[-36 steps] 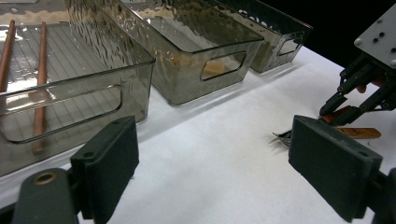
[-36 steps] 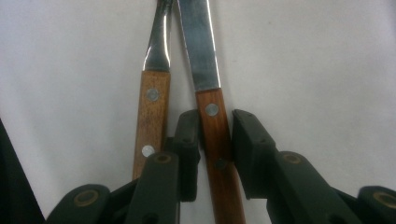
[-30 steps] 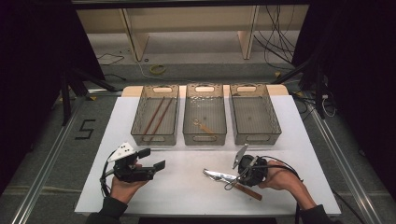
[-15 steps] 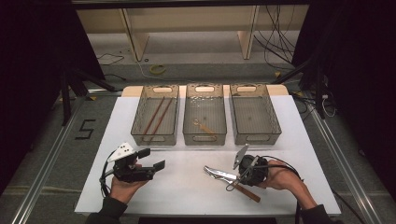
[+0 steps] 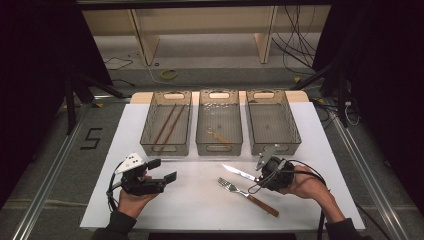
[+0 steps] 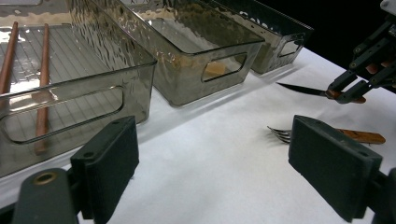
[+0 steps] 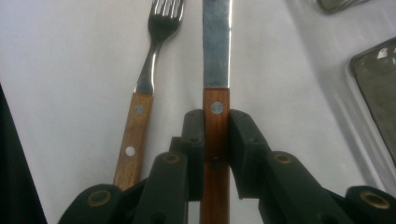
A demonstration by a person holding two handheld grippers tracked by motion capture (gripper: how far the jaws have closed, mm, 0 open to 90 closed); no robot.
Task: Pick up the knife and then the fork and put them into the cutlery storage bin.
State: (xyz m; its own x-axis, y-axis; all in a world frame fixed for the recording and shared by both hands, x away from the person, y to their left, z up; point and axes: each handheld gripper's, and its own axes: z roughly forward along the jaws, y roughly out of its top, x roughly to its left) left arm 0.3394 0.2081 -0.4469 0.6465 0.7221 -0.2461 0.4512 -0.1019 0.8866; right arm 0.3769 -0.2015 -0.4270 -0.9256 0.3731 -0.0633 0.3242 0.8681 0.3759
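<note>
I'm gripping the knife (image 7: pixel 216 116) in my right claw (image 7: pixel 215 135), pads pinching its wooden handle, blade sticking straight out ahead above the white bench (image 5: pixel 200 200). The fork (image 7: pixel 140 116) is lying just beside that claw on the bench, parallel to the knife. My left claw (image 5: pixel 161 170) is hanging released, holding nothing, well apart from the knife; three bins ahead.
</note>
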